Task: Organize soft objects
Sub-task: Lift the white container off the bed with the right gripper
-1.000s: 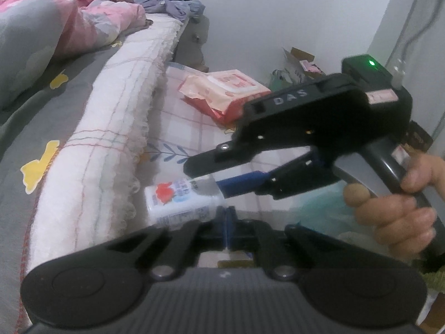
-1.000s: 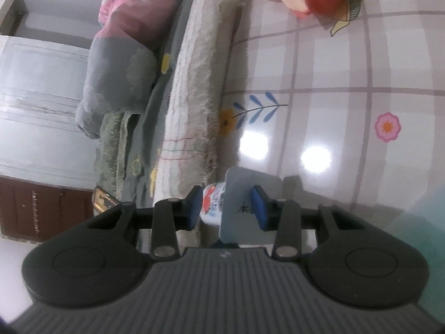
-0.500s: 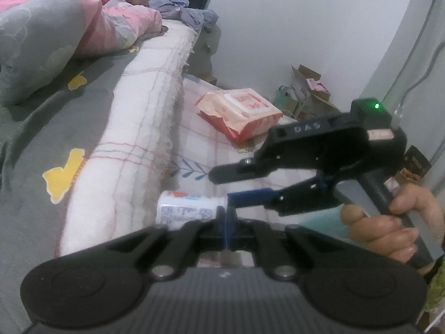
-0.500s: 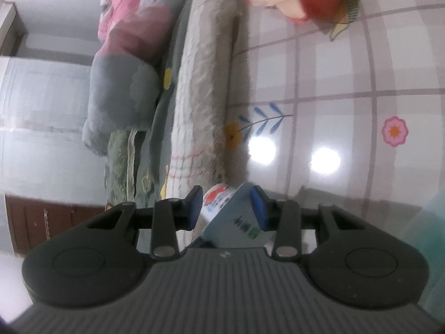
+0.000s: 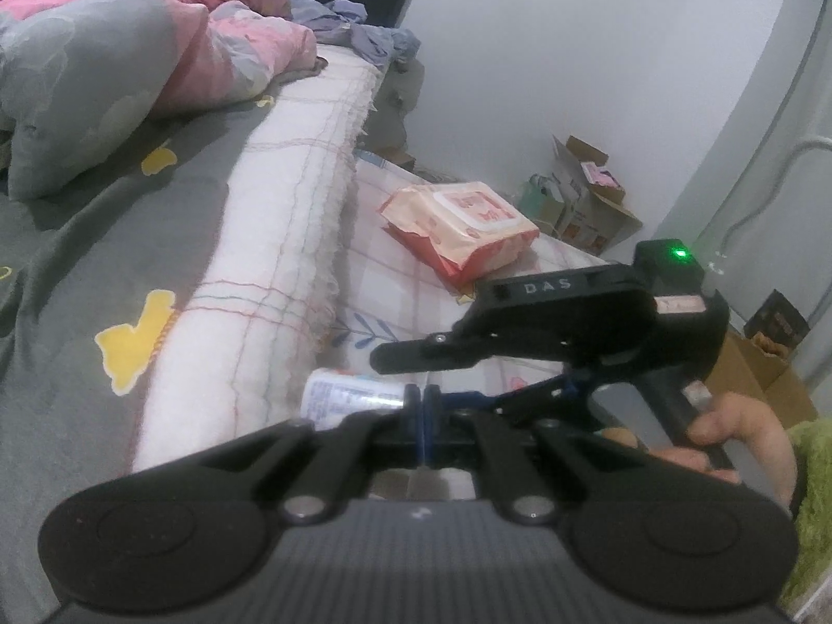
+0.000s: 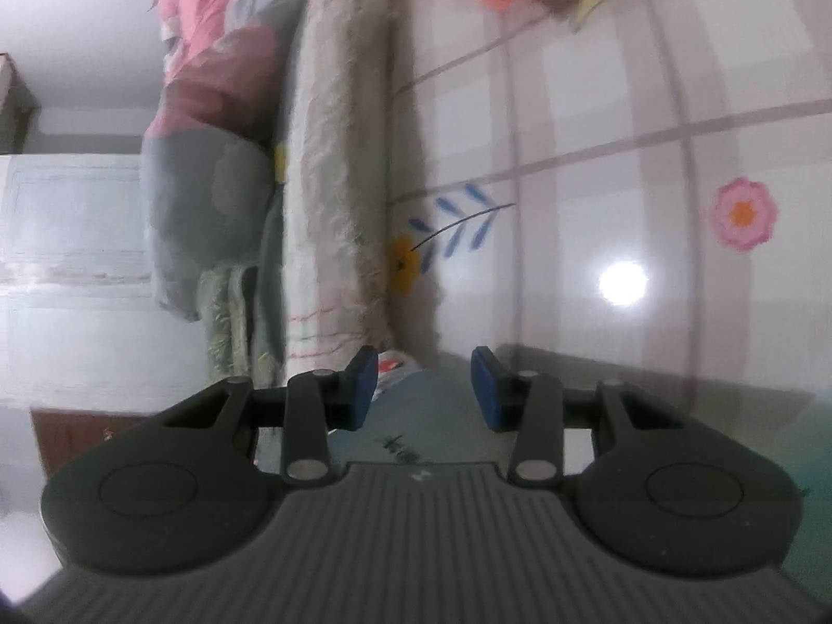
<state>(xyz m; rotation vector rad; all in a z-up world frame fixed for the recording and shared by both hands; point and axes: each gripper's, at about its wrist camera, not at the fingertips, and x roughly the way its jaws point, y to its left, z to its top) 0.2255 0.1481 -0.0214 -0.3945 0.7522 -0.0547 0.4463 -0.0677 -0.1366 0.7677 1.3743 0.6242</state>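
A small white tissue pack [image 5: 349, 399] with red print lies on the checked mat beside the rolled white blanket [image 5: 270, 281]. In the right wrist view the pack [image 6: 416, 411] sits low between my right gripper's [image 6: 424, 387] blue pads [image 6: 364, 385], which stand apart from it. The right gripper also shows in the left wrist view [image 5: 416, 364], held by a hand. My left gripper [image 5: 422, 405] is shut and empty, its tips close to the pack. A red and peach wipes pack [image 5: 463, 231] lies farther along the mat.
The grey bedsheet [image 5: 78, 270] with yellow shapes and a pink and grey quilt [image 5: 104, 52] lie left. Cardboard boxes [image 5: 587, 203] stand by the white wall. A checked floral mat [image 6: 624, 156] covers the low surface. A green fuzzy sleeve [image 5: 811, 478] is at the right.
My right gripper has opened and let go of the small tissue pack, which now lies by the blanket. The left gripper has risen and drawn back a little.
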